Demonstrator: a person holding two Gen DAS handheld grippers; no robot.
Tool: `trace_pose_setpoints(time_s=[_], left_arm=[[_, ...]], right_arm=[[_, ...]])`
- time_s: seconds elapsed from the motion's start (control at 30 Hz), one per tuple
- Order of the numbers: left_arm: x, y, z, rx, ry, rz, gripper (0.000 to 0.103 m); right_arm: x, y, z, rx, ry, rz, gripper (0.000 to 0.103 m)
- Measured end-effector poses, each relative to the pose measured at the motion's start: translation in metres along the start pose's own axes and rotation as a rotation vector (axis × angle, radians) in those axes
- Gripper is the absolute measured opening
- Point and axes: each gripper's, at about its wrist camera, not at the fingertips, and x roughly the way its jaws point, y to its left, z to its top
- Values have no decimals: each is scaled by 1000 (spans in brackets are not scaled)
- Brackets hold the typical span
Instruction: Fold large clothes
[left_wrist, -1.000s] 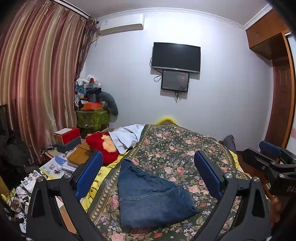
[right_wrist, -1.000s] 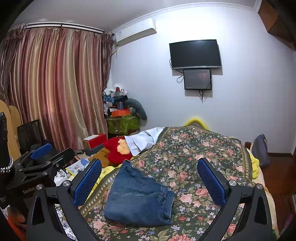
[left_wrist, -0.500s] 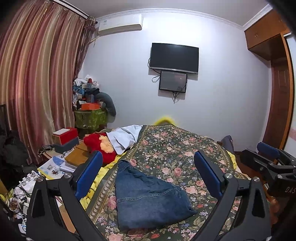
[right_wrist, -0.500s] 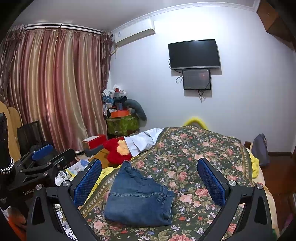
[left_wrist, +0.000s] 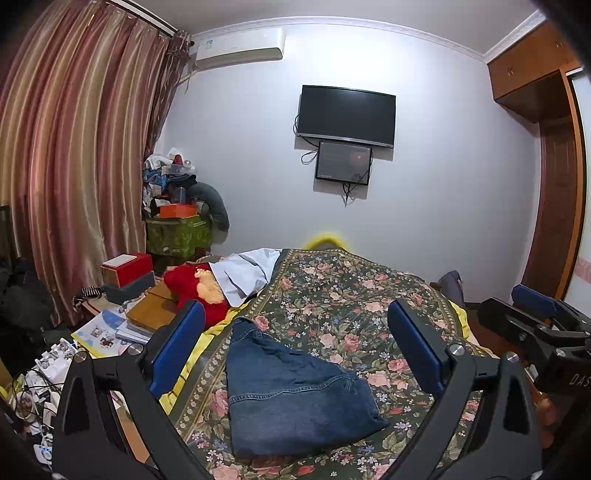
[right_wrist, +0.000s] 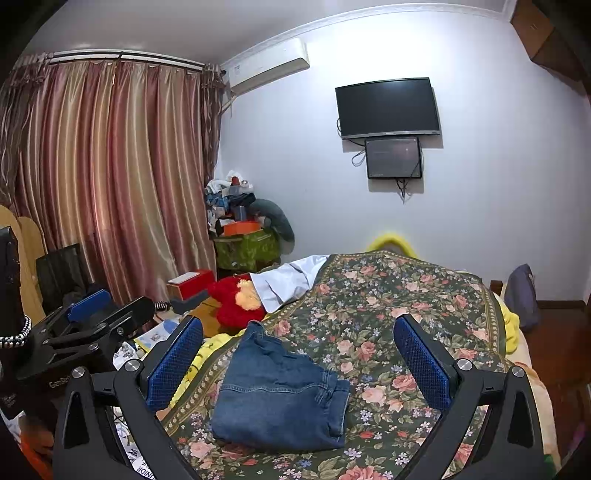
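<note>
Hovering side by side above the near end of the bed, the left gripper (left_wrist: 295, 354) and the right gripper (right_wrist: 297, 363) both stand with fingers spread wide and nothing between them. Just beyond them the jeans (right_wrist: 280, 398) lie folded into a compact bundle on the flowered bedspread (left_wrist: 343, 295), close to its near left edge and short of the middle. By the look of it the folding is nearly or fully done, so the step in hand is likely a last check or tidy: any touch should press straight down on the top layer and smooth from the folded edge outward, since a sideways drag would open the layers. The bundle's left side sits near the bedspread's border, past which yellow bedding (left_wrist: 207, 354) drops toward a cluttered side table (left_wrist: 147, 314) of boxes and papers, so there is little room that way. To the right and beyond, the bedspread lies open, offering space to shift the bundle. A red plush toy (right_wrist: 236, 299) and pale cloth (right_wrist: 291, 277) occupy the far left corner.
</note>
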Motion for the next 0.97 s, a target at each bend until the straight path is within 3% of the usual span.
trace_pose_setpoints(time_s=[0.97], left_arm=[[4, -15, 0, 49, 16, -60, 100]], right_arm=[[-4, 1, 2, 11, -7, -4, 103]])
